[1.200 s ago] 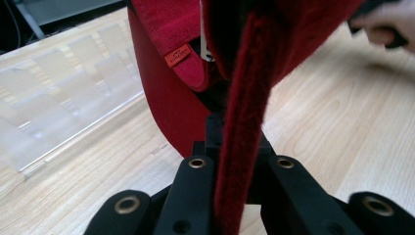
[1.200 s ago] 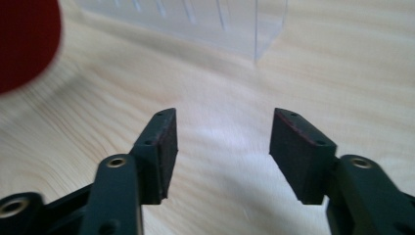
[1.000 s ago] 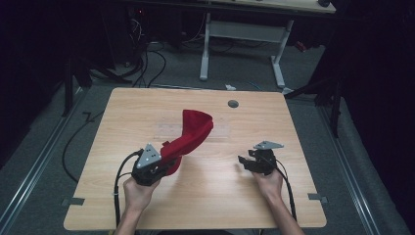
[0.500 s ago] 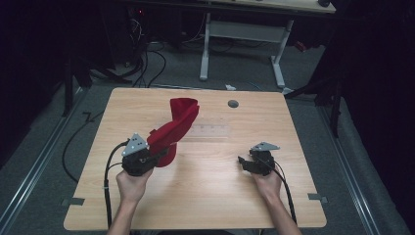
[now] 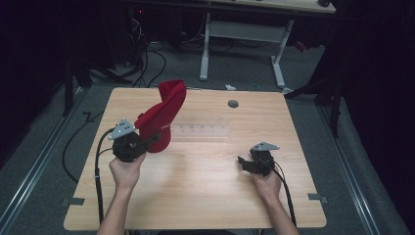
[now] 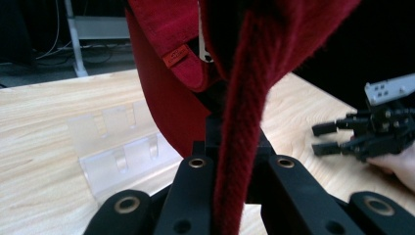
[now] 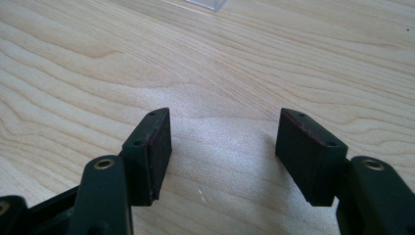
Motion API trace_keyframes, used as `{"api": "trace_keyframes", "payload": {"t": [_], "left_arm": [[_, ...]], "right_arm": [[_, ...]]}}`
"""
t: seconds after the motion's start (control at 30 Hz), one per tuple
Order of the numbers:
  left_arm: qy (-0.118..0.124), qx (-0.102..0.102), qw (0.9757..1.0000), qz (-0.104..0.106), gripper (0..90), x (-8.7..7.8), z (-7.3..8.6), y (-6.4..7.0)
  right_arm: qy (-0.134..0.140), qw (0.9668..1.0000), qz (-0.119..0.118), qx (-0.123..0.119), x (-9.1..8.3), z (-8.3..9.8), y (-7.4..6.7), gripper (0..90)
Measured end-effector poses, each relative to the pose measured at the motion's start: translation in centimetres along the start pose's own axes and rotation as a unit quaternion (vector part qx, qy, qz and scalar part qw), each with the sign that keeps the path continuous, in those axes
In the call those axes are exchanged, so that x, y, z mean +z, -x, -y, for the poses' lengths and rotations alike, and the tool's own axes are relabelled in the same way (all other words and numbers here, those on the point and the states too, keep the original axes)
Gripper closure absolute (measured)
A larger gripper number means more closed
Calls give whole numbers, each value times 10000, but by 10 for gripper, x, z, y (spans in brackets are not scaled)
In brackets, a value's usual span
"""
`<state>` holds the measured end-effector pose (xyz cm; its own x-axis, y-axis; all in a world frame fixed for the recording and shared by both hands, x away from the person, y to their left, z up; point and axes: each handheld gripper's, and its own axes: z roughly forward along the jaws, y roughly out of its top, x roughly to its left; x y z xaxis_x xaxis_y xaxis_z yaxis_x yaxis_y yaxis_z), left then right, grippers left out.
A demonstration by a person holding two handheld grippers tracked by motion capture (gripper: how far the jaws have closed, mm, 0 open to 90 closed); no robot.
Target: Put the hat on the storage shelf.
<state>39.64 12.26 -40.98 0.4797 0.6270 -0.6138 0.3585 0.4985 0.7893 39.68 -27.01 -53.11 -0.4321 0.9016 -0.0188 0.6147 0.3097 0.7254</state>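
A red knitted hat, thick and ribbed with a folded cuff bearing a small stitched label, stands up from the left tongs at centre left of the high view, lifted off the pale wood-grain bench. The left tongs are clamped on its soft edge, which runs as a fuzzy band between the black jaws in the left gripper view. Behind the hat, a clear plastic tray with shallow ribbed slots lies flat on the bench. At lower right, the right tongs rest low over bare wood; their jaws have just been opening and stand apart, with nothing between the flat dark pads.
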Motion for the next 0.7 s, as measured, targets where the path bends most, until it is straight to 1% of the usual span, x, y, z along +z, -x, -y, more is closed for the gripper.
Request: {"api": "trace_keyframes", "payload": {"t": [0.07, 0.17, 0.37, 0.43, 0.53, 0.6, 0.7], "left_arm": [[18, 11, 10000, -35, 854, 4, -3, -2], [31, 96, 9999, -80, 854, 10, -7, -5], [230, 86, 9996, -101, 855, 17, -19, -12], [246, 82, 9996, -116, 854, 20, -23, -15], [310, 180, 9992, -164, 854, 26, -30, -20], [351, 175, 9991, -178, 854, 30, -34, -22], [341, 164, 9991, -197, 855, 35, -36, -26]], "right_arm": [[2, 10000, 2, 1, 0, 0, 0, 384], [3, 10000, -3, -1, 0, 0, 0, 380], [3, 10000, -8, -4, 0, 0, 0, 377], [2, 10000, -11, 0, 0, 0, 0, 377], [5, 10000, -10, -16, 0, 0, 0, 375], [5, 10000, -15, -10, 0, 0, 0, 374], [6, 10000, -13, -17, 0, 0, 0, 374]]}}
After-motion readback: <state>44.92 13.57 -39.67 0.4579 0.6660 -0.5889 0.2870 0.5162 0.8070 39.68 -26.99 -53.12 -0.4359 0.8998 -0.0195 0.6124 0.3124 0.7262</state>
